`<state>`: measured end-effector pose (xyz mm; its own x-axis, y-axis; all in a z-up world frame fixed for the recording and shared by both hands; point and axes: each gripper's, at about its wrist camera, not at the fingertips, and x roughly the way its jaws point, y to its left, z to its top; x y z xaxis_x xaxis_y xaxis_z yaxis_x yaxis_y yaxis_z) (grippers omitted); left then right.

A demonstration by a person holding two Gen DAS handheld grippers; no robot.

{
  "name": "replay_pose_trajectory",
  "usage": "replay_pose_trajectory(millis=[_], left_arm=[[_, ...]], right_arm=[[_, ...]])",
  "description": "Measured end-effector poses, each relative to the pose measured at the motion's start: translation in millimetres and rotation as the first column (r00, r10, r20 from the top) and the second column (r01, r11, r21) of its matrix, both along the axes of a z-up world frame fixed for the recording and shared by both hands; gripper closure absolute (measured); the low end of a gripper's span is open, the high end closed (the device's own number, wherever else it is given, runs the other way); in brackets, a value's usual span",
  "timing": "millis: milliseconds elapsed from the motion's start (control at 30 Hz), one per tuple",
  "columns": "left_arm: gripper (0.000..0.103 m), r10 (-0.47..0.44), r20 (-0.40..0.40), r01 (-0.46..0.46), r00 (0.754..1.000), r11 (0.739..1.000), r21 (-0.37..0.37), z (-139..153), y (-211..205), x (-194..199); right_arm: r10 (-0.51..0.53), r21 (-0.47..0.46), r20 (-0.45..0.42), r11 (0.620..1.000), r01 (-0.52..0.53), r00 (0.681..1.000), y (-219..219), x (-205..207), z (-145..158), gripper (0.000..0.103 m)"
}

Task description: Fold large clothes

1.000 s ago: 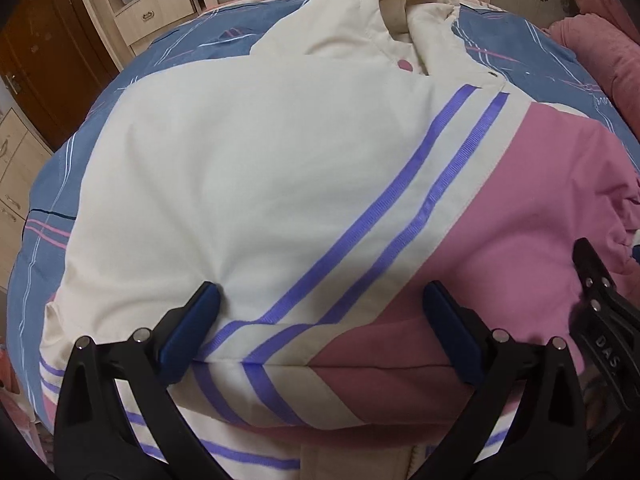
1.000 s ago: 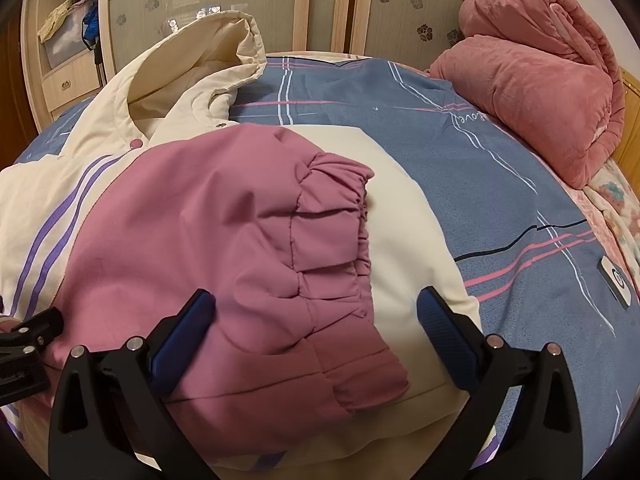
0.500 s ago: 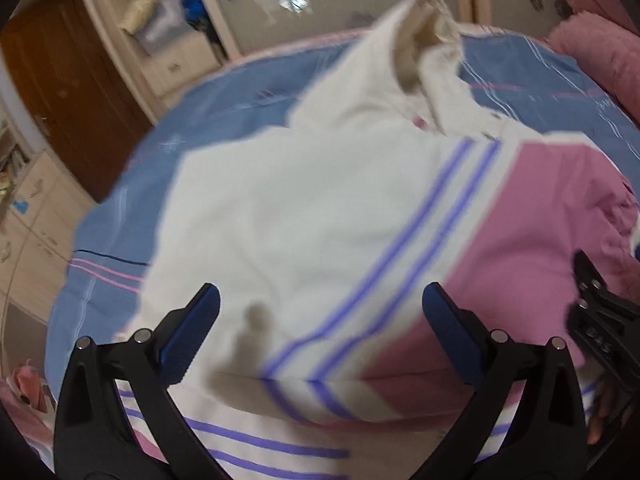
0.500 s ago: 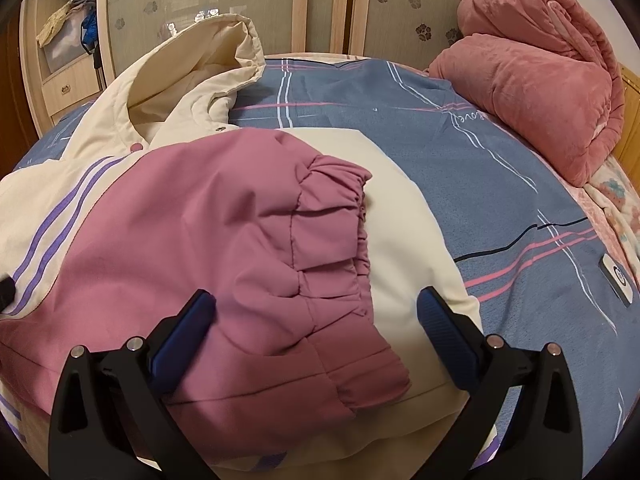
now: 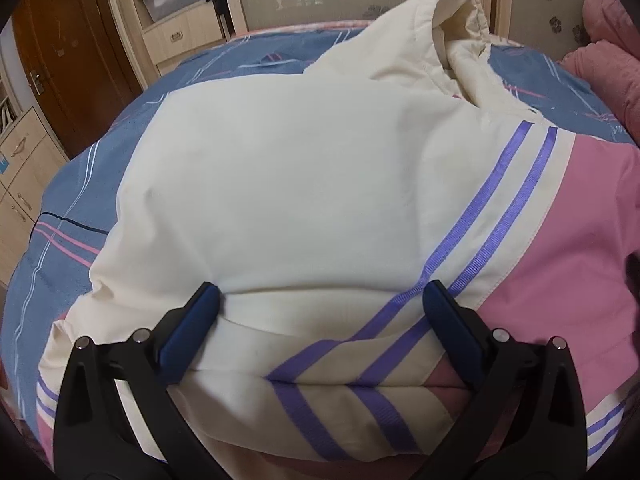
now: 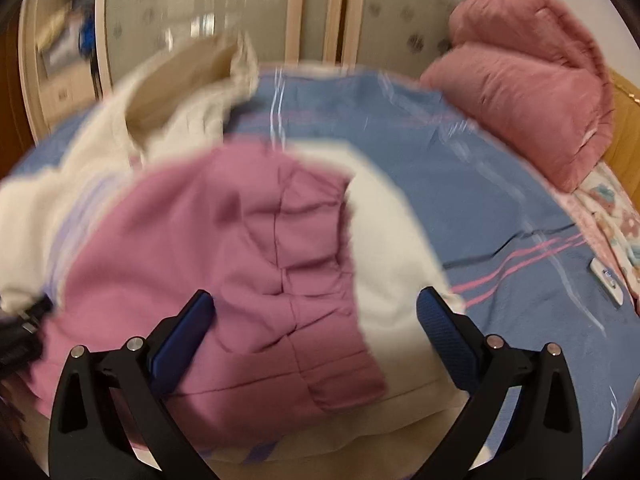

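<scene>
Two hand-held grippers are working over one padded hooded jacket [image 5: 304, 200], which is lying across the blue striped bed cover [image 5: 80, 184] with its hood [image 5: 440, 40] at the far end. The left hand-held gripper [image 5: 320, 320] is hanging with its jaws spread wide at the near hem, one finger on the cream panel, the other on the purple stripes [image 5: 500, 208], gripping nothing; the near edge is lying doubled there, probably so the hem can be pinched and carried toward the hood. The right hand-held gripper [image 6: 316, 320] is likewise gaping wide and empty above the pink sleeve [image 6: 248, 264], which is lying folded across the body, seemingly to narrow the bundle. That view is blurred. A rolled pink quilt [image 6: 528, 96] is sitting far right, well apart.
</scene>
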<state>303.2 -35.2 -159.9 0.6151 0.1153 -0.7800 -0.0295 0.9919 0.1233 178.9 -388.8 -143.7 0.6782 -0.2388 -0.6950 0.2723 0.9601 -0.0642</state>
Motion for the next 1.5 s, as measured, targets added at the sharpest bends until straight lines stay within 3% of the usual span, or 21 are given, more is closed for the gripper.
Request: replay_pose_trajectory(millis=[167,233,333,433,533,667,833,967,1500], left_arm=[[0.002,0.017,-0.022,-0.017,1.000,1.000,0.011,7,-3,1],[0.002,0.021,0.005,-0.021,1.000,0.999,0.044,17,-10,-8],[0.002,-0.083,0.068,0.078,0.994,0.995,0.066,27,-33,-33],[0.002,-0.096,0.033,0.091,0.995,0.988,0.124,12,-46,-35],[0.002,-0.067,0.018,0.066,0.998,0.997,0.028,5,-34,-27],[0.002,-0.071,0.028,0.070,0.997,0.997,0.036,3,-35,-25],[0.002,-0.072,0.055,0.071,0.996,0.997,0.026,0,-31,-32],[0.002,-0.073,0.056,0.072,0.996,0.997,0.027,0,-31,-32],[0.002,-0.071,0.064,0.069,0.995,0.997,0.035,0,-33,-34]], right_arm=[[-0.001,0.000,-0.014,1.000,0.001,1.000,-1,2,-3,0.001],[-0.001,0.002,-0.016,1.000,0.001,1.000,-1,3,-3,0.001],[-0.002,0.001,-0.016,1.000,0.002,1.000,-1,3,-3,0.001],[-0.001,0.001,-0.016,1.000,0.001,1.000,-1,3,-3,0.001],[0.001,-0.001,-0.014,1.000,-0.001,1.000,-1,3,-3,0.001],[-0.002,-0.009,-0.004,1.000,0.002,1.000,1,1,0,0.001],[-0.027,-0.104,0.090,0.994,0.036,0.996,11,-17,19,0.001],[0.007,-0.068,-0.038,0.998,-0.009,0.999,8,0,-2,0.001],[0.013,-0.046,-0.044,0.999,-0.015,0.999,6,2,-4,0.001]])
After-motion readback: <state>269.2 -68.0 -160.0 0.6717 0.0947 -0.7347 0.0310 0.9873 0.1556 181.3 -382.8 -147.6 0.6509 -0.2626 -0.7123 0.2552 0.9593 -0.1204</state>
